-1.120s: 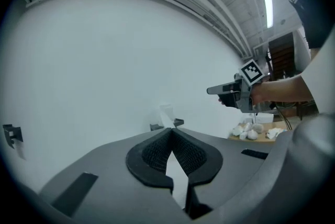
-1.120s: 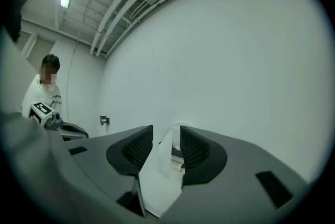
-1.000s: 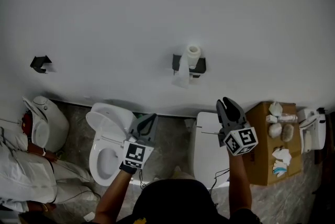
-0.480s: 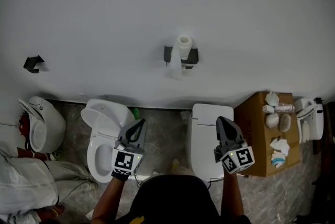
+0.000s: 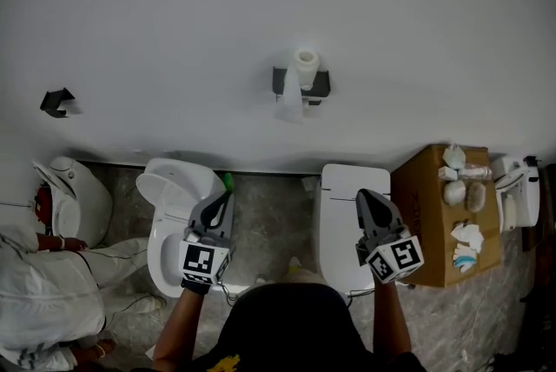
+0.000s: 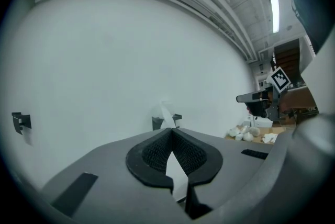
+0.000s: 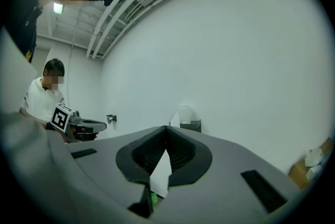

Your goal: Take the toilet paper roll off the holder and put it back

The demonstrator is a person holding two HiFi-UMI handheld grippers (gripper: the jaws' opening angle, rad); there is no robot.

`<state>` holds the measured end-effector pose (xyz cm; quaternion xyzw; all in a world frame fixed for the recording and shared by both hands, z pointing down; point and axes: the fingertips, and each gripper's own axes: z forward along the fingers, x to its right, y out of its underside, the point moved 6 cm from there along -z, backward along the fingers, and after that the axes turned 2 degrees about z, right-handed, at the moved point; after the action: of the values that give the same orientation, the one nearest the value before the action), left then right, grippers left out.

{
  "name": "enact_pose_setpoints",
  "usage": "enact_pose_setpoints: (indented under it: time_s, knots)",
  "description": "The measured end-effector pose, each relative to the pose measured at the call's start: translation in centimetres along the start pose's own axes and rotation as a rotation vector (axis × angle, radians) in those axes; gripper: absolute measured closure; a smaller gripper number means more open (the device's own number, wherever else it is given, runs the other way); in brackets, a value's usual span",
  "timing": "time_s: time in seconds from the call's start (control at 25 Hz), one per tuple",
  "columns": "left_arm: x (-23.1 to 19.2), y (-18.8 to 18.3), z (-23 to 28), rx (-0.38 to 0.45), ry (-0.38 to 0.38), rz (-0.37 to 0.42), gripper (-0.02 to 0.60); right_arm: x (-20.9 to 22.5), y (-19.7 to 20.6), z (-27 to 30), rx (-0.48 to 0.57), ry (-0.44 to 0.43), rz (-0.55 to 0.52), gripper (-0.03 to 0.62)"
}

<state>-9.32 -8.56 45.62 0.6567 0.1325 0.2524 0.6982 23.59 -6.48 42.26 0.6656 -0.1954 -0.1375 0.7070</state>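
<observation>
A white toilet paper roll [image 5: 305,65] stands upright on a dark holder [image 5: 318,84] fixed to the white wall, with a loose tail of paper [image 5: 289,105] hanging down its left side. My left gripper [image 5: 227,197] and my right gripper [image 5: 363,195] are held well short of the wall, below the roll and to either side of it. Both are shut with nothing between the jaws. In the left gripper view the roll [image 6: 166,112] shows just above the closed tips [image 6: 171,130]. The right gripper view has the roll [image 7: 184,113] a little right of its closed tips [image 7: 166,127].
Two white toilets [image 5: 174,214] [image 5: 340,218] stand below the grippers. A cardboard box [image 5: 430,222] with crumpled paper on it is at the right. A second dark holder [image 5: 59,102] is on the wall far left. A person in white [image 5: 39,292] crouches at the lower left.
Both grippers have drawn back from the wall and sit lower in the head view. The right jaws, slightly parted a second ago, have closed.
</observation>
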Motion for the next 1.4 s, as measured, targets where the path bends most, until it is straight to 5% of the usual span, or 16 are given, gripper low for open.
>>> enact_pose_setpoints:
  time_s: [1.4]
  knots:
    - [1.1, -1.6, -2.1, 0.007, -0.021, 0.011, 0.564, -2.6, -0.1, -2.1, -0.003, -0.009, -0.058, 0.592]
